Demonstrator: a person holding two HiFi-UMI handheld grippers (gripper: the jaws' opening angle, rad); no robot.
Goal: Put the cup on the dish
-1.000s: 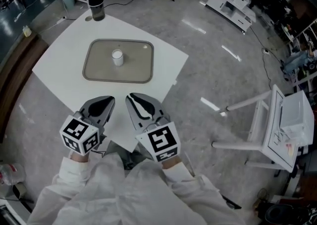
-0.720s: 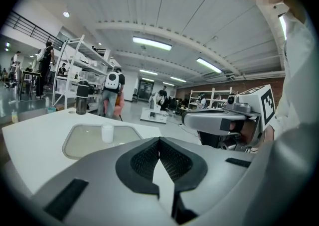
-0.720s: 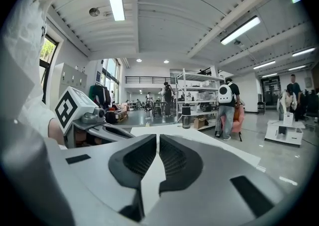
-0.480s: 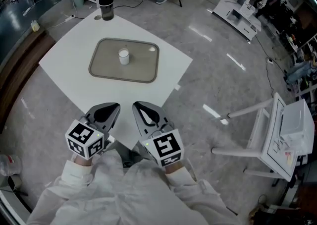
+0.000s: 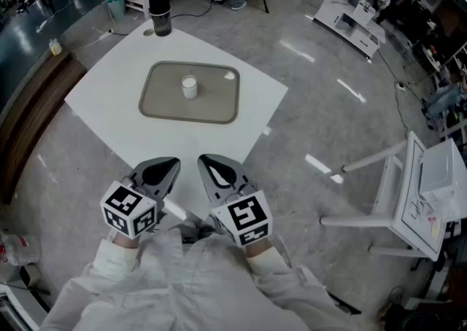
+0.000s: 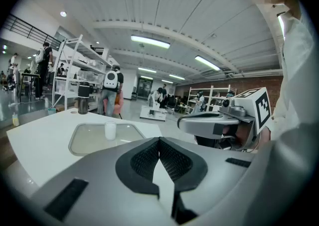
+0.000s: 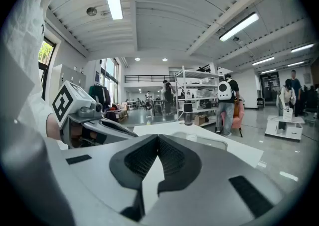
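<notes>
Drawn slightly back toward the counter's (image 5: 109,103) near corner, left hand-held gripper (image 5: 166,168) and right hand-held gripper (image 5: 208,163) are closed, empty; cup (image 5: 190,87) stands on dish (image 5: 157,100).

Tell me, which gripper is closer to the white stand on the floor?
Right. The right gripper is on the side facing the white stand, which stands off to its right. The left gripper sits beyond it, farther from the stand.
</notes>
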